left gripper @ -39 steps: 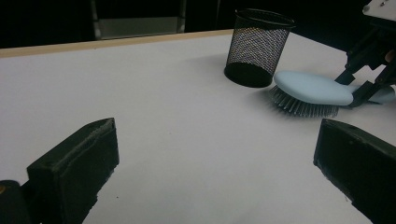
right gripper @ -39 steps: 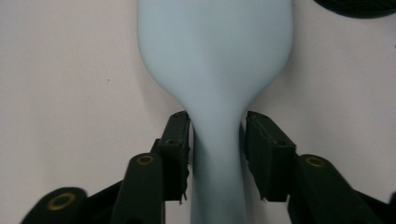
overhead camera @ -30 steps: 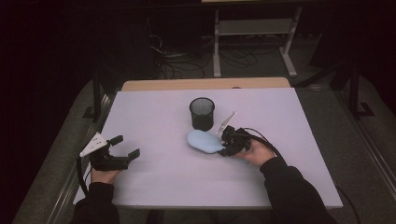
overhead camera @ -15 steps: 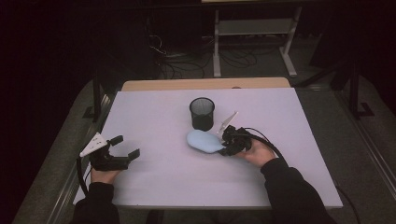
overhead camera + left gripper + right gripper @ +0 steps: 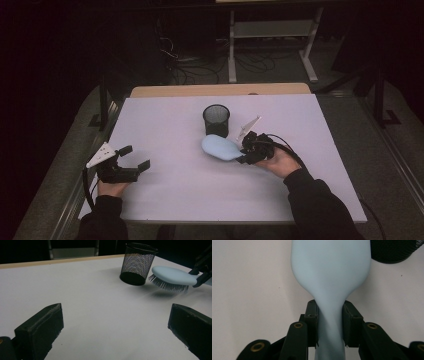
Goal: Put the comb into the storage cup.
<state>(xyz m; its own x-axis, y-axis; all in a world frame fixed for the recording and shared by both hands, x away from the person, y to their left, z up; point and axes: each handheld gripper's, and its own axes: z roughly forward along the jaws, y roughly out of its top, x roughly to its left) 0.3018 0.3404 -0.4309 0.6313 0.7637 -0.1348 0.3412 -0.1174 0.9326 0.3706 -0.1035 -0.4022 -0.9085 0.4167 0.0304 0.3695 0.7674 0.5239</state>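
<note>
a white tabletop lies in a dark room, a metal shelf frame and cables behind it. near the far edge stands a black mesh cup; just beside it the right gripper clamps the handle of a pale blue plastic hairbrush, lifted, bristles down. the left gripper gapes wide, holding nothing, near the left edge amid bare surface.

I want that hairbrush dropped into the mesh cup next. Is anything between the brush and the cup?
Nothing visible. The light blue hairbrush, clamped by its handle in the right tongs, hangs bristles-down just beside the black mesh cup, with bare white table between them.
</note>
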